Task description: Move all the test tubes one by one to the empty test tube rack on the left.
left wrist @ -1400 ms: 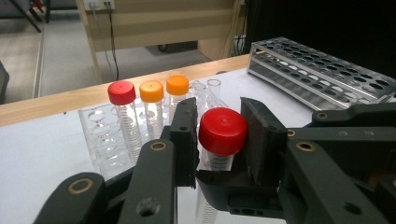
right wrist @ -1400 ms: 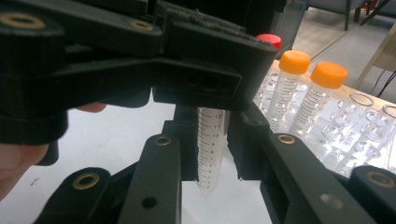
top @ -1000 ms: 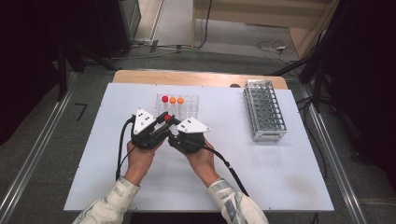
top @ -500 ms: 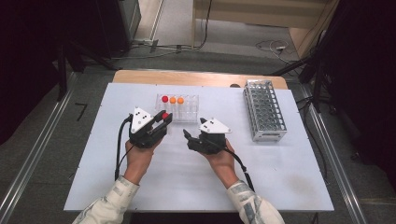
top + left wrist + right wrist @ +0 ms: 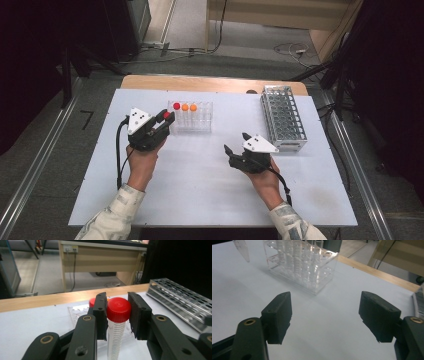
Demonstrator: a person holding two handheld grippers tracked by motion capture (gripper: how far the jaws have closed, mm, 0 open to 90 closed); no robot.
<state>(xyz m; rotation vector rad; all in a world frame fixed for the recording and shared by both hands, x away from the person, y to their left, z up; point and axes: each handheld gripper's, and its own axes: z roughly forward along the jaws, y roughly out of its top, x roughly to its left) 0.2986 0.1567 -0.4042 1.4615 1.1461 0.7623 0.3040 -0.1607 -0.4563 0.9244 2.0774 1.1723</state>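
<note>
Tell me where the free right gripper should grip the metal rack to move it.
Grip the metal rack by its near short end wall, coming with the right gripper from the person's side: the fingers stand wide open, and the rack's top is holes, while that end faces the hand.

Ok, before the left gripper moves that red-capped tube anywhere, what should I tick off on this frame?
1. Left gripper shut on the red-capped tube: ok.
2. Tube upright in the jaws: ok.
3. Right gripper open, holding nothing: ok.
4. Right gripper apart from the left one: ok.
5. Metal rack has free holes: ok.
6. Free holes in the clear rack: cannot tell.
</note>
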